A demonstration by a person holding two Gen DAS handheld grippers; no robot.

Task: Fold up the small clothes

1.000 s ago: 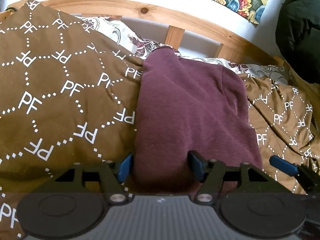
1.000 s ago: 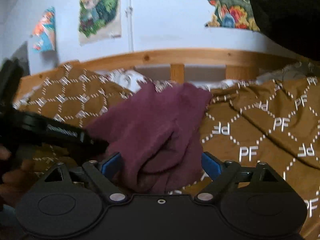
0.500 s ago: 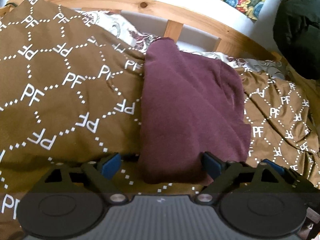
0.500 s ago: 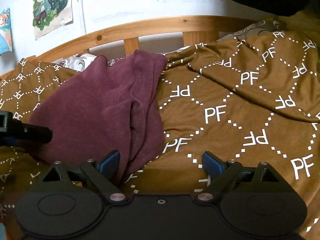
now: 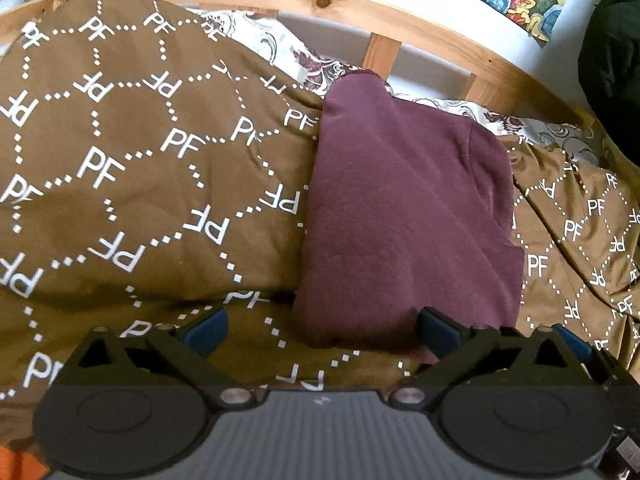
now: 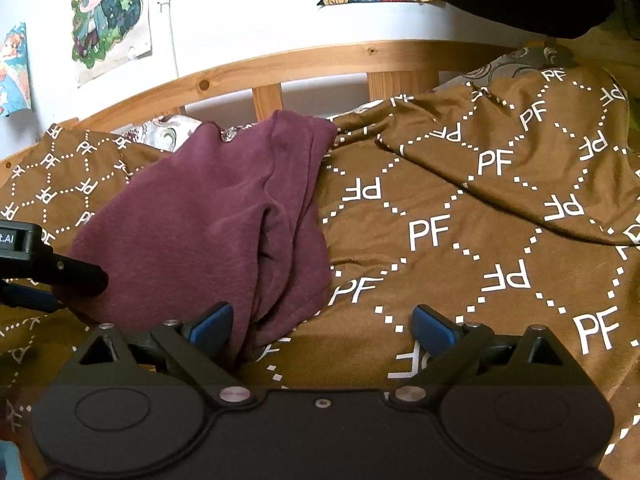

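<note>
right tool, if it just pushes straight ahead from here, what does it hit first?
Most likely the brown PF bedspread: it fills the gap ahead of the open right tool. The maroon garment lies off by the left finger, probably only brushed. Beyond sits the wooden bed rail; depth is hard to judge.

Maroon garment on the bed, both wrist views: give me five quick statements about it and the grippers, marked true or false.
1. The maroon garment lies folded on the brown PF-print blanket. True.
2. The left gripper is clamped on the garment. False: its jaws stand open, and the garment's near edge lies between them, ungripped.
3. The right gripper is open. True.
4. The garment hangs over the wooden bed rail. False: it lies on the blanket in front of the rail.
5. In the right wrist view the garment sits right of the gripper's centre. False: it lies left, by the left finger.
</note>
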